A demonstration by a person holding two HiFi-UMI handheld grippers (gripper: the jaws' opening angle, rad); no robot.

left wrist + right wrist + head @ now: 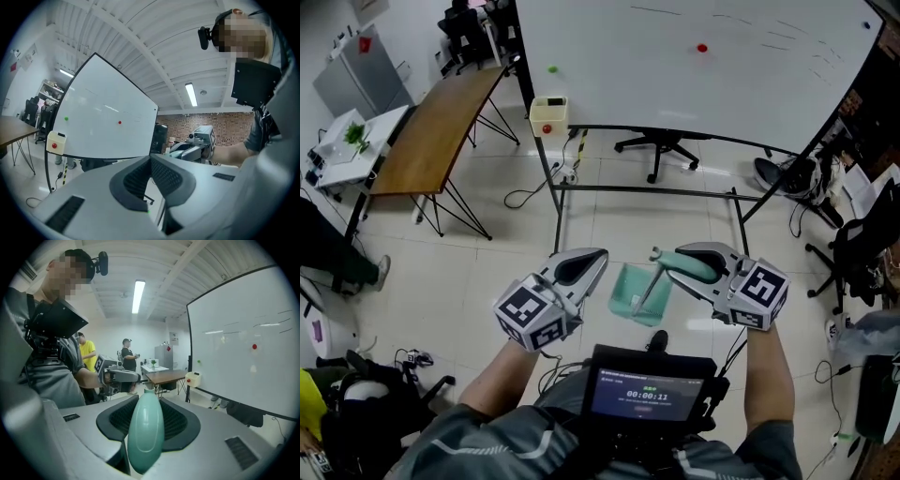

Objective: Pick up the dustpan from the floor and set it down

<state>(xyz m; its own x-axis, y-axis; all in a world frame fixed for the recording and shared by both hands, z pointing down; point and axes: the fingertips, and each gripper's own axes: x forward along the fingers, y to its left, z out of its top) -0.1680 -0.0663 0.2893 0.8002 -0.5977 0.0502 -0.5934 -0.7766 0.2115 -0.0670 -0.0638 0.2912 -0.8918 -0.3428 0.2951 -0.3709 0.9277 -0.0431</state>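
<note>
A teal dustpan (pixel 639 292) hangs above the tiled floor between my two grippers, its pan tilted downward. Its rounded teal handle (pixel 146 432) sits between the jaws of my right gripper (pixel 670 261), which is shut on it. In the right gripper view the handle fills the gap between the dark pads (pixel 180 420). My left gripper (pixel 598 258) is level to the left of the pan, apart from it. Its jaws meet at the tip (pixel 151 159) with nothing between them. The pan itself is hidden in both gripper views.
A large whiteboard (pixel 694 66) on a black frame stands ahead, with an office chair (pixel 661 148) under it. A wooden table (pixel 436 122) stands at the left and cables (pixel 530 192) trail on the floor. A screen (pixel 647 389) is at my chest. Two people (pixel 126 355) stand far off.
</note>
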